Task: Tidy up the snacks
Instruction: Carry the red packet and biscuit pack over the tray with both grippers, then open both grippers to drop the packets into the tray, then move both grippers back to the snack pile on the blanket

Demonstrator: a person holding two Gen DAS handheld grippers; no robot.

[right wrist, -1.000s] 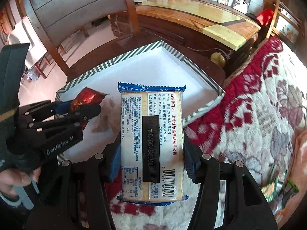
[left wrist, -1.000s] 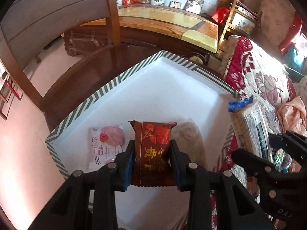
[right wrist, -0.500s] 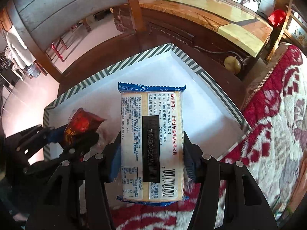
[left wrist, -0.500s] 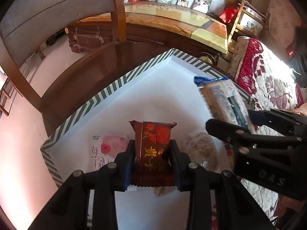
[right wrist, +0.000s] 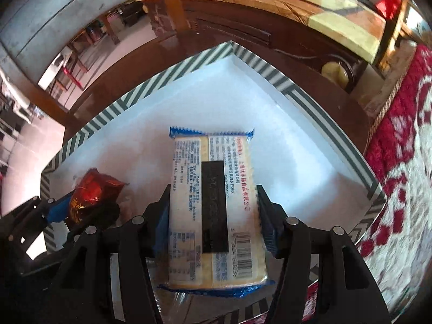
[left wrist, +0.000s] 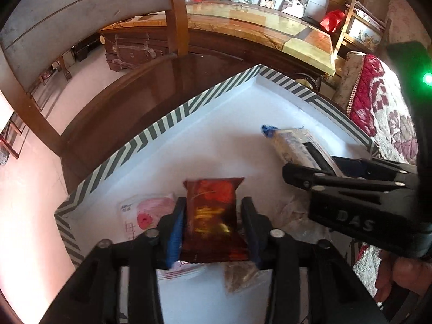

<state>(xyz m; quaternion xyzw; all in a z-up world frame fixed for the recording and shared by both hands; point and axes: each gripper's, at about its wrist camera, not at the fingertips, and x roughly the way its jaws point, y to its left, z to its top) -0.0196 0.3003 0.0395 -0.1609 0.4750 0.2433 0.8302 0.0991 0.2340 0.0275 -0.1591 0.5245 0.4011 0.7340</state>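
Now release step: your left gripper (left wrist: 213, 226) jaws just widening, red packet (left wrist: 214, 216) loose between; right gripper (right wrist: 213, 216) likewise around cracker pack (right wrist: 216, 210), both over white tray (right wrist: 283, 135). Next: lift clear, fetch remaining snacks

Bare white floor toward the striped box's (left wrist: 151, 135) far corner; pink packet (left wrist: 145, 210) and clear-wrapped snacks (left wrist: 294, 216) crowding the near end.

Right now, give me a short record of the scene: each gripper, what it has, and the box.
left gripper: jaws just opening; red packet loose between them
right gripper: jaws just opening; cracker pack between them
box: white, striped rim, under both grippers
already inside: pink packet
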